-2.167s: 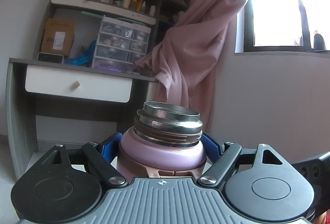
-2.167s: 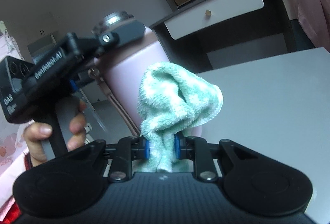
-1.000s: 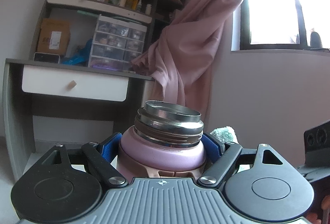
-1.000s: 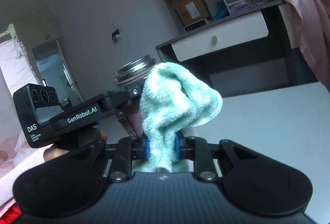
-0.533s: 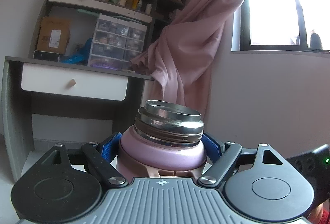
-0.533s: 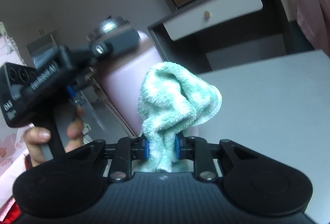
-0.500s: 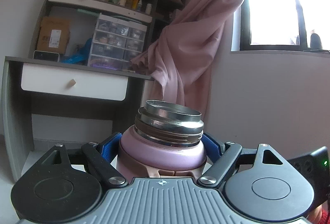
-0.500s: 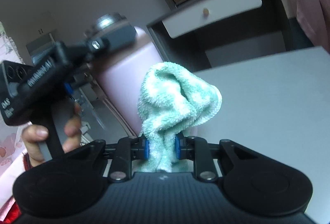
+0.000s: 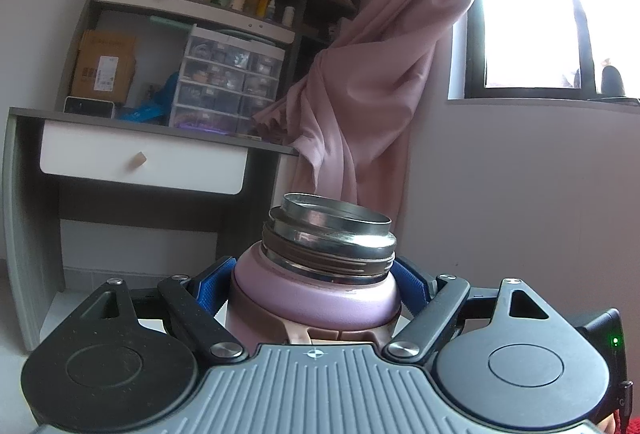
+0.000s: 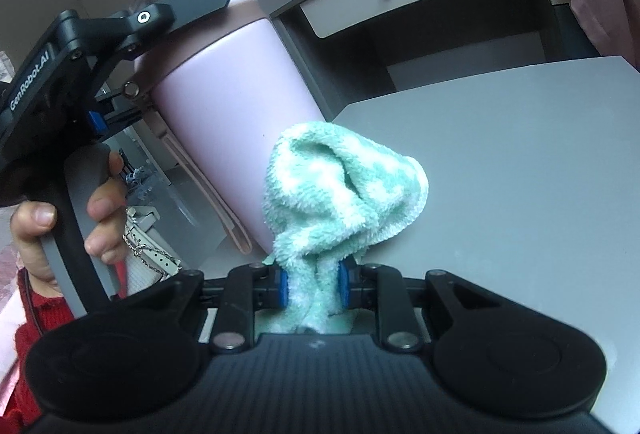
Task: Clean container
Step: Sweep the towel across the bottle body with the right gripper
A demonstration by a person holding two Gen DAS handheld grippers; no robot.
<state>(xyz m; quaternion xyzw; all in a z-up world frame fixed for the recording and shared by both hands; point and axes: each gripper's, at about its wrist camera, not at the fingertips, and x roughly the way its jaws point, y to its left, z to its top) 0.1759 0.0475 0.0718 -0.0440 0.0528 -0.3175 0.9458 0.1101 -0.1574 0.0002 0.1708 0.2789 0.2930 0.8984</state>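
Observation:
A pink insulated bottle [image 9: 316,294] with an open steel threaded mouth is held upright in the air by my left gripper [image 9: 316,282], whose blue pads clamp its shoulder. In the right wrist view the bottle [image 10: 236,114] leans to the left, with a pink strap hanging down its side. My right gripper [image 10: 312,288] is shut on a mint-green and white fluffy cloth [image 10: 344,190]. The bunched cloth rests against the lower right side of the bottle's body. The left gripper's body [image 10: 60,54] shows at the upper left.
A grey table [image 10: 520,174] lies below and to the right of the cloth. Behind stand a desk with a white drawer [image 9: 140,162], shelves with boxes, a pink curtain [image 9: 368,82] and a bright window [image 9: 540,14].
The cloth has gone from up near the bottle's mouth down to the lower part of its body. The bottle stays clamped in my left gripper.

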